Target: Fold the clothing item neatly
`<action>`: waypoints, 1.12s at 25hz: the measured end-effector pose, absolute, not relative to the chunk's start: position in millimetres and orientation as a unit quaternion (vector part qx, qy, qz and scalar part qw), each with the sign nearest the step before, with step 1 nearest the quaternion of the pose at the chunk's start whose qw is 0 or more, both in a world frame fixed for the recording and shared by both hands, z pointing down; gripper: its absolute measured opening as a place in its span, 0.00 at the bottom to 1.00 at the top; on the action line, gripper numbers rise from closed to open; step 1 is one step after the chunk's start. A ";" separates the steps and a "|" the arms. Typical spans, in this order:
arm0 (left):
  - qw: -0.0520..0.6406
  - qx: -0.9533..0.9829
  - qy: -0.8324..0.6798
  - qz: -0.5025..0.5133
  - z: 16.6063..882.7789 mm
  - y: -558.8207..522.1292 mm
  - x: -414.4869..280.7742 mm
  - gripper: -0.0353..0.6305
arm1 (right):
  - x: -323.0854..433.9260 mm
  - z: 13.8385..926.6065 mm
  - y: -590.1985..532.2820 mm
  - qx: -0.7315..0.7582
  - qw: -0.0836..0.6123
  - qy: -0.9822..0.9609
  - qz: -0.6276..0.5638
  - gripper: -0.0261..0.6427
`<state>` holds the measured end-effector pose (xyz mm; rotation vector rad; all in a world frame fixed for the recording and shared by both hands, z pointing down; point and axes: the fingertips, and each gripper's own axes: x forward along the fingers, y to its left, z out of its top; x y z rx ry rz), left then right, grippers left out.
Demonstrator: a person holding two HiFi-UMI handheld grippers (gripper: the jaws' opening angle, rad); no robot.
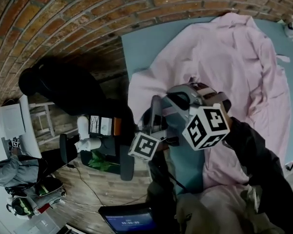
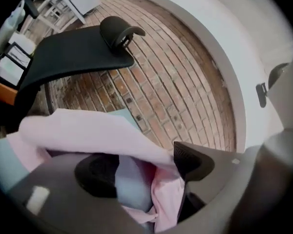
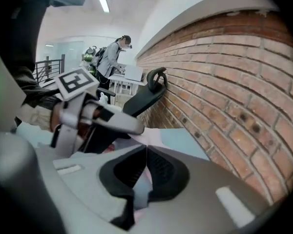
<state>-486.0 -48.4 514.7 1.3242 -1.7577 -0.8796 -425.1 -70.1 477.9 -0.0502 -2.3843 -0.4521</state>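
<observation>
Pale pink garment (image 1: pixel 234 57), soft thin cloth, lies spread and rumpled on the smooth teal bench (image 1: pixel 146 43), with its deepest folds on the right.

Left tool (image 2: pixel 136 167): jaws apart, black ribbed pads pressing on nothing. A flap of the pink cloth lies across the gap and against its right pad, and the bench shows through below.

Right tool (image 3: pixel 145 152): jaws closed, pads meeting tip to tip. There's a sliver of pale cloth in the slit under them; I can't tell if it's pinched.

Both tools sit close together over the garment's near left part, with the marker cubes toward me.

Rough red brick wall (image 1: pixel 88 23) runs along the far side. A black moulded chair back (image 2: pixel 78 52) with a curved hook on top stands just left of the bench. A person with a backpack (image 3: pixel 112 57) stands well off beyond it. An open laptop (image 1: pixel 129 221) with a lit screen sits at the near edge.
</observation>
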 end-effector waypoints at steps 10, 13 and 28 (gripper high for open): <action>0.230 0.532 -0.802 -0.146 458.8 -41.6 -499.1 0.07 | -316.0 465.3 -86.4 0.160 0.300 -0.930 -0.137 0.07; 0.089 0.574 -0.813 -0.027 401.1 -56.7 -482.4 0.07 | -251.9 437.7 -90.7 0.255 0.224 -0.939 -0.056 0.08; 0.011 0.872 -0.439 0.217 466.5 -146.2 -71.1 0.08 | 49.0 452.0 -6.5 0.487 0.271 -0.821 0.123 0.07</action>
